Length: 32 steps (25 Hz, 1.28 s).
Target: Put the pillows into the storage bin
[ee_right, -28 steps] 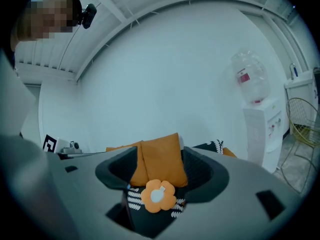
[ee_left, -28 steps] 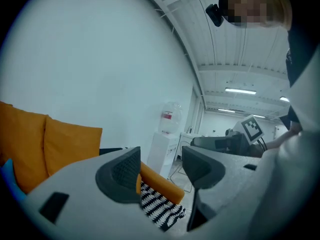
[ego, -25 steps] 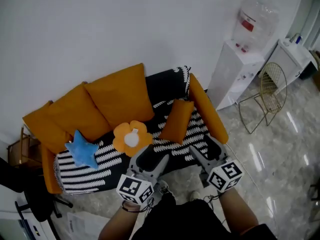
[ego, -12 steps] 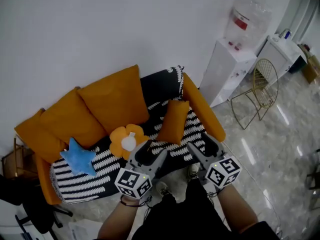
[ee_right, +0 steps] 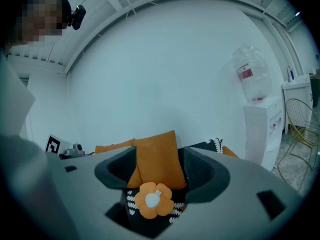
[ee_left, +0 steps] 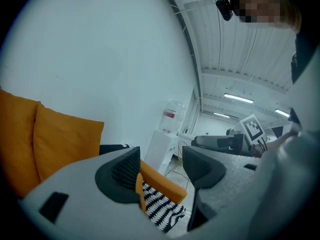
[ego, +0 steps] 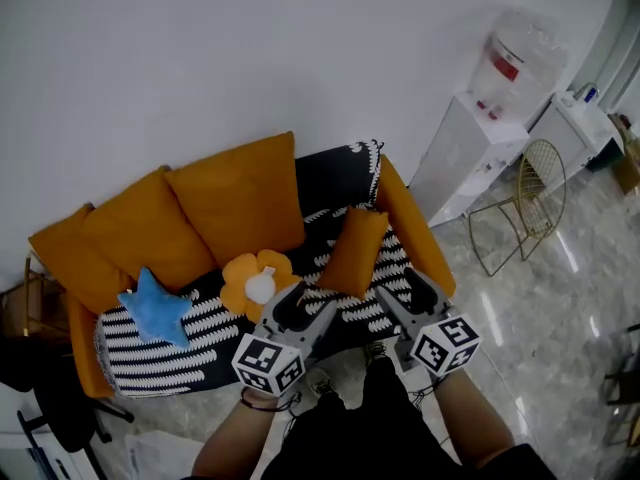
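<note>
Head view: plush flower-shaped pillow [ego: 260, 283]

bottle label: red label [ego: 503, 66] on the water bottle [ego: 530, 40] at upper right, print too small to read (in my right gripper view it is just a red smear)
dispenser front: dark marks on the white dispenser [ego: 458, 163] panel, not legible
left cube: my left gripper [ego: 303, 313] carries the left marker cube [ego: 268, 366], with a black-and-white square code, not letters or digits
right cube: my right gripper [ego: 405, 296] carries the right marker cube [ego: 445, 343], square code only; one face also shows sharp in my left gripper view, still a pattern and not text
readable text: none in any view
</note>
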### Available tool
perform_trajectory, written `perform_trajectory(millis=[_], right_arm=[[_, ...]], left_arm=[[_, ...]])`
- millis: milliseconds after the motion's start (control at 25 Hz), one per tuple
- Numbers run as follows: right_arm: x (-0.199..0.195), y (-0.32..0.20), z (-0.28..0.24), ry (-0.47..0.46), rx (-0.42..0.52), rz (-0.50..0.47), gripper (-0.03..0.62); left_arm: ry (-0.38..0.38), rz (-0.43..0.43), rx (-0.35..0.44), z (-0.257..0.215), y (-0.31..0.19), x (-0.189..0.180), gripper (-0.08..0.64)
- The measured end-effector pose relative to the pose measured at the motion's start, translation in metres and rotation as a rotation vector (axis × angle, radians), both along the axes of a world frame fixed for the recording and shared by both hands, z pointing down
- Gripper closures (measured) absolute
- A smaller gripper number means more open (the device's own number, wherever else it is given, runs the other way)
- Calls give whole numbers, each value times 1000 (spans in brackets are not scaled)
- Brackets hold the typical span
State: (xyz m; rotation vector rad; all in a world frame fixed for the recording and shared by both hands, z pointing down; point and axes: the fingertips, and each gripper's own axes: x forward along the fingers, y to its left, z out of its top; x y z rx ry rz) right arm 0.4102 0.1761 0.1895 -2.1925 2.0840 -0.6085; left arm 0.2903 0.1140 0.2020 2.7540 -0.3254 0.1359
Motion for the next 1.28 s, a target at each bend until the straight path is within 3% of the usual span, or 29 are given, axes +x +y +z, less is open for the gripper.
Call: perform_trajectory(millis=[600, 920, 1280], right_arm=[[92, -34, 97, -172, -93, -56, 281], [146, -57, 176, -270, -161, -88, 265], [175, -72, 277, -410, -262, -71, 246]], left_arm=[[-167, -26, -128, 88, -23, 100, 304], [-263, -67, -186, 160, -47, 153, 298], [-363, -81, -241, 249, -73, 186, 290]])
